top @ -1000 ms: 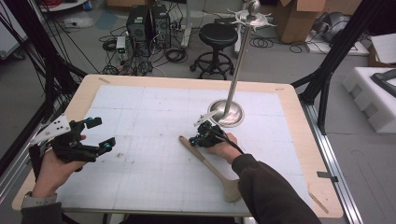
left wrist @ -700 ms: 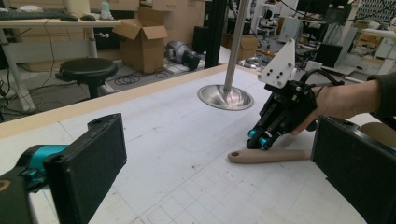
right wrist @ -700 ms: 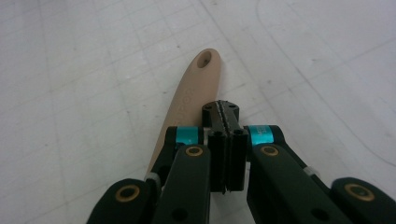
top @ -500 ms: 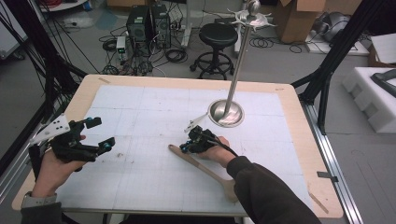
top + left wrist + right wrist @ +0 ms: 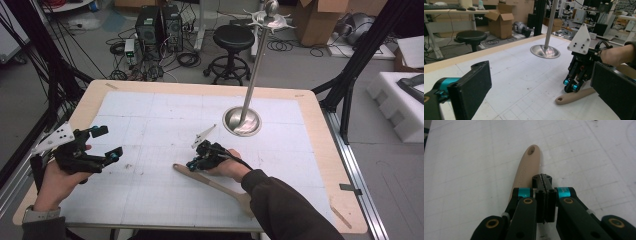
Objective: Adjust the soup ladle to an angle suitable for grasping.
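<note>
Wooden spatula (image 5: 210, 182) blade hidden under sleeve; right gripper (image 5: 196, 164) fingers closed, empty.

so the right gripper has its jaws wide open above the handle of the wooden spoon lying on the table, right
Not quite. The right gripper has its jaws shut, pressed together with nothing between them, as the right gripper view shows. The rest holds: it hangs above the handle of the wooden spoon, which lies flat on the table.

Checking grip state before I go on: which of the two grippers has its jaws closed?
The right gripper: jaws pressed together, empty, just above the wooden spoon handle. The left gripper stands wide open.
</note>
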Tool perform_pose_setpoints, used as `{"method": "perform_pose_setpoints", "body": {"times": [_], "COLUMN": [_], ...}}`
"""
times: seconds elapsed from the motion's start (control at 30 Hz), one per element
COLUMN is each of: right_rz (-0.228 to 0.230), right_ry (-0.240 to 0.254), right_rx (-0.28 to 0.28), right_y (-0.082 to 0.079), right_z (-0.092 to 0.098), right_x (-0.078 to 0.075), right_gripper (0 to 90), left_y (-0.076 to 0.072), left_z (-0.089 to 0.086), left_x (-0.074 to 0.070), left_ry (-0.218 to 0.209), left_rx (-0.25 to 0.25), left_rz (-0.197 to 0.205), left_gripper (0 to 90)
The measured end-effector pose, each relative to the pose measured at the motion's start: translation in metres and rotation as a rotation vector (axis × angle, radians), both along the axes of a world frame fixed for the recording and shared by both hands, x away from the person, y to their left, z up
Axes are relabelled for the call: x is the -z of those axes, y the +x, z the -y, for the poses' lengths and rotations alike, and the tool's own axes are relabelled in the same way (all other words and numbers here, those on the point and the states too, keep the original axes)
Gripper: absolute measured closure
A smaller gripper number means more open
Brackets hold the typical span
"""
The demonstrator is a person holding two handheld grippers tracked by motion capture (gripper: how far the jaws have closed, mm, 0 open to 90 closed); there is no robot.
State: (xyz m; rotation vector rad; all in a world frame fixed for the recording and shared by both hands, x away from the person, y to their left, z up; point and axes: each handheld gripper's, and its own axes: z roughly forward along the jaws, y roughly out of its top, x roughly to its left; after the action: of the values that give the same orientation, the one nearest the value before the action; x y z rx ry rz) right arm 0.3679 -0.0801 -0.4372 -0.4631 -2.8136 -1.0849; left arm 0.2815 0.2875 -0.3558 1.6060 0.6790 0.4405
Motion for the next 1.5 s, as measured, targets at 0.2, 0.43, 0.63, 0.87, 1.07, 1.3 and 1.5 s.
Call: {"method": "perform_pose_setpoints", "body": {"times": [0.2, 0.43, 0.63, 0.87, 1.07, 1.3, 1.5], "right_rz": [-0.009, 0.004, 0.037, 0.04, 0.067, 0.058, 0.03], "right_ry": [-0.004, -0.015, 0.017, 0.005, -0.081, -0.138, -0.243], "right_rx": [-0.073, -0.1, -0.029, -0.003, -0.008, -0.024, -0.045], "right_y": [-0.011, -0.015, -0.017, -0.028, -0.045, -0.055, -0.065], "right_z": [-0.009, -0.012, -0.002, 0.015, 0.026, 0.044, 0.053], "right_x": [0.0, -0.001, -0.015, -0.035, -0.04, -0.045, -0.039], "right_gripper": [90.0, 90.0, 76.1, 36.2, 9.7, 8.7, 8.7], "left_y": [0.0, 0.0, 0.0, 0.0, 0.0, -0.002, -0.004], "left_z": [-0.001, 0.0, 0.0, 0.001, -0.001, 0.0, 0.002], "left_x": [0.0, 0.0, 0.0, 0.0, 0.0, 0.002, 0.002], "left_ry": [-0.002, -0.003, -0.001, 0.001, 0.001, 0.008, 0.011], "left_rx": [-0.002, -0.001, 0.002, 0.005, 0.003, 0.004, 0.011], "left_rz": [0.001, 0.001, 0.0, 0.001, -0.004, -0.006, -0.01], "left_gripper": [3.9, 3.9, 3.9, 3.9, 3.9, 3.9, 3.9]}}
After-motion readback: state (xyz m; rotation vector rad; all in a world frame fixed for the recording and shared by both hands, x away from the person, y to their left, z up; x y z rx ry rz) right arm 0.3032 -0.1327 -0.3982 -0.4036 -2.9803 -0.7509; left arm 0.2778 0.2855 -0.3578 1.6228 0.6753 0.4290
